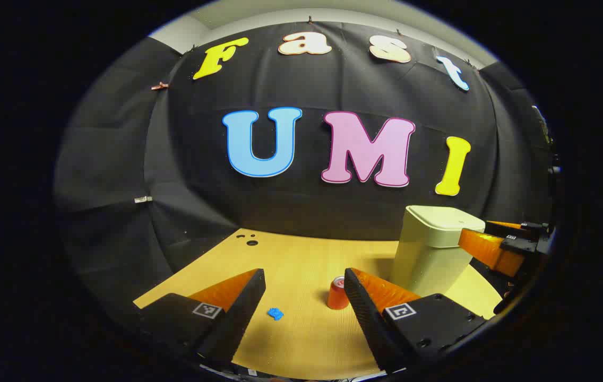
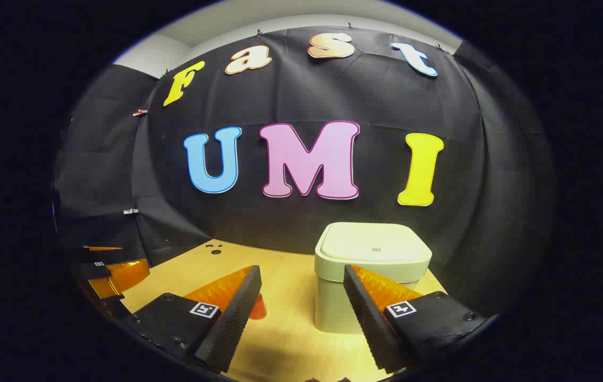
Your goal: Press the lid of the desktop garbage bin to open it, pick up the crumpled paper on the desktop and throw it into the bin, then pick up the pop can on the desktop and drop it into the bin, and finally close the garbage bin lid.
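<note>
A pale green bin (image 1: 431, 249) with its lid (image 2: 375, 243) down stands on the wooden desk (image 1: 301, 260) at the right. An orange pop can (image 1: 337, 293) stands upright left of the bin, just beside my left gripper's right finger. A small blue crumpled paper (image 1: 275, 313) lies on the desk between the fingers of my left gripper (image 1: 304, 305), which is open and empty. My right gripper (image 2: 301, 300) is open in front of the bin, its right finger overlapping the bin's front. The pop can (image 2: 259, 307) peeks out behind its left finger. The right gripper (image 1: 492, 246) reaches in beside the bin.
The black cloth wall closes off the back and both sides of the desk. Small dark holes (image 1: 251, 239) mark the desk's far left corner. The left gripper (image 2: 105, 270) appears at the far left edge of the right gripper view.
</note>
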Demonstrator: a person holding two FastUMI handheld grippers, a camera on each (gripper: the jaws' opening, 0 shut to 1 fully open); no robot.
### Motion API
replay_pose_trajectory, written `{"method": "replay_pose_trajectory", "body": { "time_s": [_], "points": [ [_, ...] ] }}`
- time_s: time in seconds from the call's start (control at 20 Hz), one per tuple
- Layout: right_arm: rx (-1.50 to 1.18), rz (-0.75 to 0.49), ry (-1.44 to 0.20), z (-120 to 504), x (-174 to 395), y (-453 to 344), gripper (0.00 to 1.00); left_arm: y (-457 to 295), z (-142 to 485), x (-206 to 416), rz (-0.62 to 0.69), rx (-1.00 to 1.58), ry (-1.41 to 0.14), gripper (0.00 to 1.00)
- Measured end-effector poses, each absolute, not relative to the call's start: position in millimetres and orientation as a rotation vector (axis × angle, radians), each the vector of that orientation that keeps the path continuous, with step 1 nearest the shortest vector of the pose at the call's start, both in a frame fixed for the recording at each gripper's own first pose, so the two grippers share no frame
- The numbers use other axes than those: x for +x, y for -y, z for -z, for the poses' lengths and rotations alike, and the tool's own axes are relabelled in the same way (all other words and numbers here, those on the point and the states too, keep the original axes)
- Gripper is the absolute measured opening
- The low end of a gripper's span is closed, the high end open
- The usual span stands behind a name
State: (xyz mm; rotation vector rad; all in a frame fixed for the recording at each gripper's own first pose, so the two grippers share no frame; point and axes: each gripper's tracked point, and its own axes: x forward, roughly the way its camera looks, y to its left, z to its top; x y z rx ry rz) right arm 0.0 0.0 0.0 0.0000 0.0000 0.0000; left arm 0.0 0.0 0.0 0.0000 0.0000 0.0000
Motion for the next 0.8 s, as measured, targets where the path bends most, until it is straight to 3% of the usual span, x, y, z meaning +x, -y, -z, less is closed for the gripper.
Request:
{"method": "replay_pose_trajectory", "body": {
  "time_s": [0.35,0.8],
  "points": [
    [0.009,0.072,-0.061,17,2,10,0.98,8,26,5,0.059,-0.009,-0.091,0.95],
    [0.012,0.12,-0.055,14,9,-4,0.98,1,25,28,0.159,0.016,-0.095,0.96]
  ]
}}
